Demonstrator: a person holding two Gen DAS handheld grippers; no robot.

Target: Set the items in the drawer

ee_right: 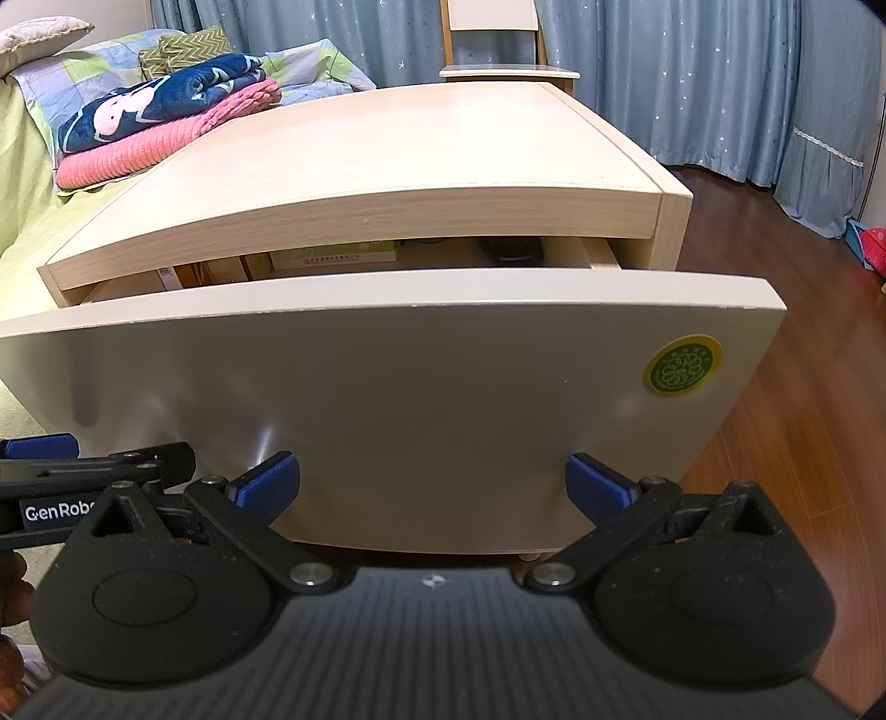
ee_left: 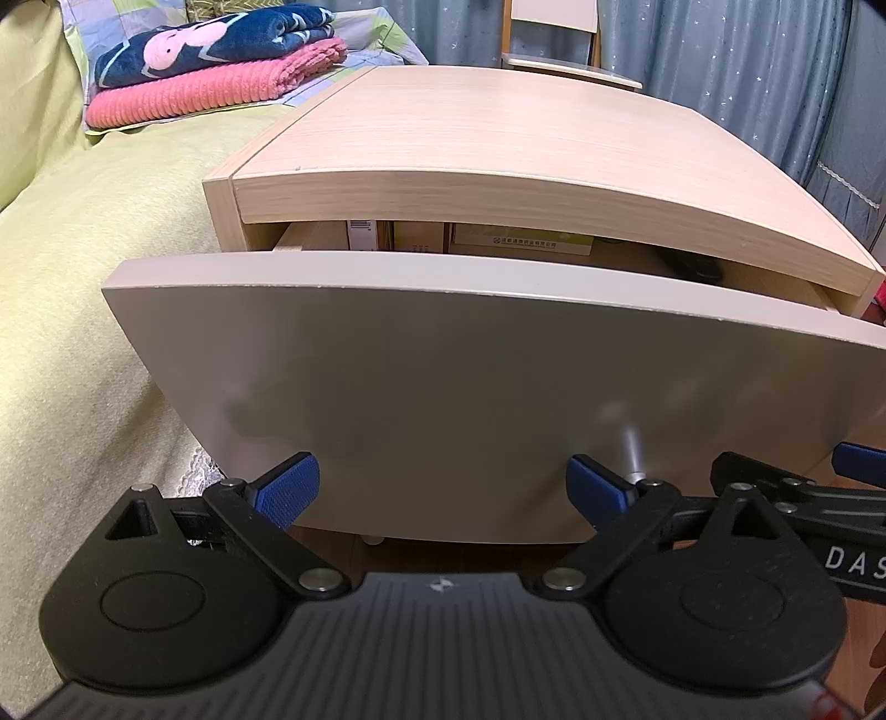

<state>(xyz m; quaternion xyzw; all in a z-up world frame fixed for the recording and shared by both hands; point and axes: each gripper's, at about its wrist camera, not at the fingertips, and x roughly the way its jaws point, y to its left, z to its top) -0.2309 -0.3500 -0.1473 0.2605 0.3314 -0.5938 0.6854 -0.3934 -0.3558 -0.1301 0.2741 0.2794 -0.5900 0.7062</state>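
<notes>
Blue fingertips (ee_left: pixel 290 481) poke out at the bottom of the left wrist view, on the left gripper (ee_left: pixel 443 483). Its jaws are spread wide and hold nothing. They sit just in front of the drawer (ee_left: pixel 443 387), which fills the middle of the frame. The right gripper (ee_right: pixel 432 482) is spread wide too, low in its own view, with nothing between its fingers. Each gripper shows at the edge of the other's view, so they are side by side.

That drawer belongs to a light wood nightstand (ee_right: pixel 387 144) and is pulled out a little. Through the gap at the top, a pale box with green print (ee_left: pixel 520 239), some other boxes and a dark thing (ee_right: pixel 509 249) lie inside. On the right of the drawer front in the right wrist view is a round green and yellow sticker (ee_right: pixel 682 365).

At the upper left, a bed with a yellow-green cover (ee_left: pixel 83 249) holds a folded pink blanket (ee_left: pixel 194 91) with a dark blue one (ee_left: pixel 210 41) on top. Blue curtains (ee_right: pixel 692 72) hang behind.
</notes>
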